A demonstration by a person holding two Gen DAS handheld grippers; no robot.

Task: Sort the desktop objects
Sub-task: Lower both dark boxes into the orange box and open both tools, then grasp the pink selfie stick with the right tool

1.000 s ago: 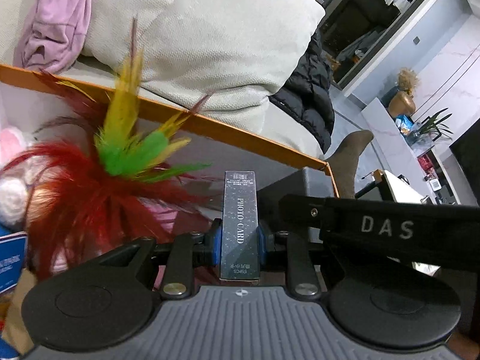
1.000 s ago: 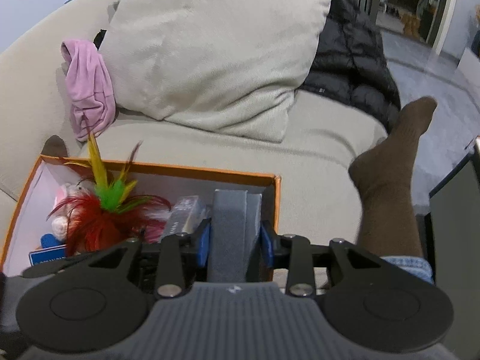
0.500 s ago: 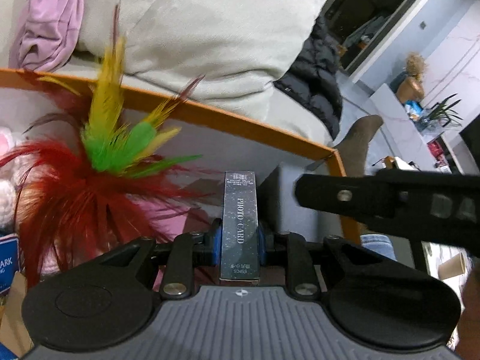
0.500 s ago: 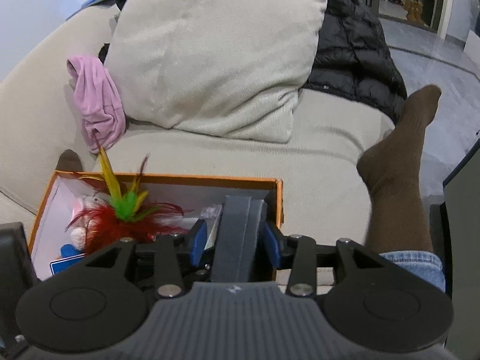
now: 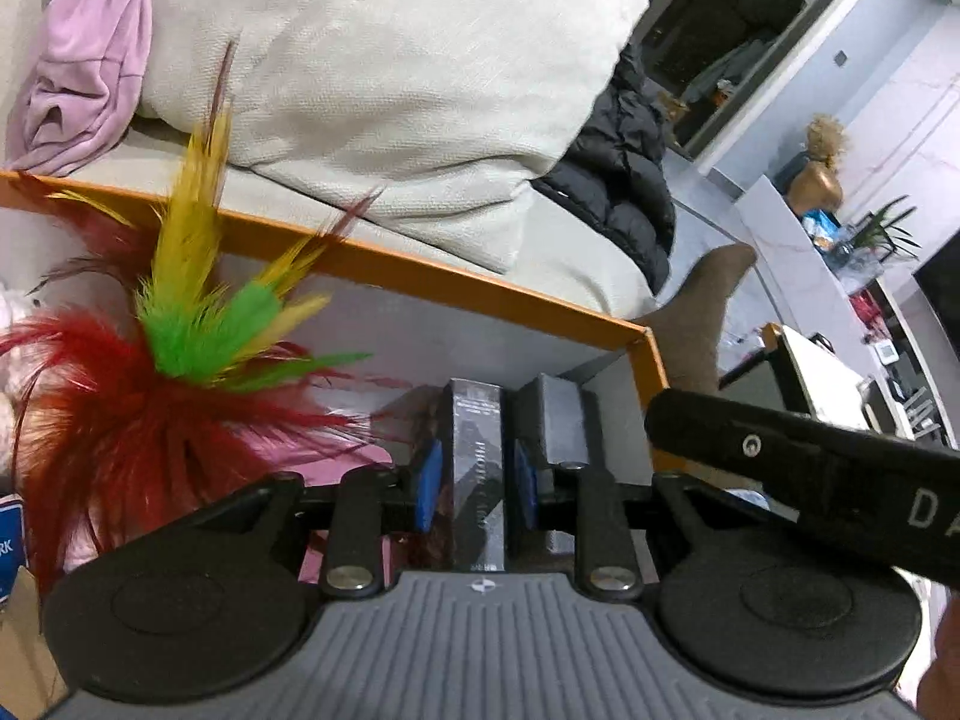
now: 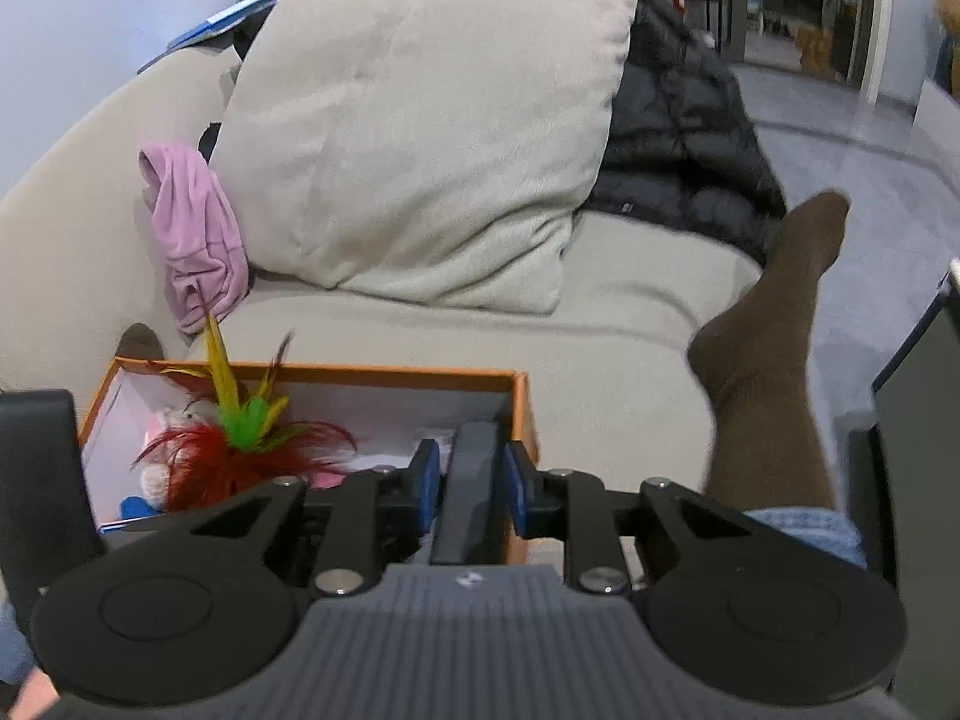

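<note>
An orange-rimmed cardboard box sits on a sofa and also shows in the right wrist view. Inside lie a red, green and yellow feather toy, also seen from the right, and a pink plush. My left gripper is inside the box, its blue pads slightly apart beside a dark "PHOTO CARD" box. A grey box stands next to it in the box's right corner. My right gripper is shut on a dark flat box above the box's right end.
A beige cushion, a lilac cloth and a black jacket lie on the sofa behind the box. A leg in a brown sock stretches out to the right. The right tool's black body crosses the left view.
My left gripper has lowered the photo card box deeper into the orange box and its pads have loosened. My right gripper has lifted and drawn back with its dark box.
</note>
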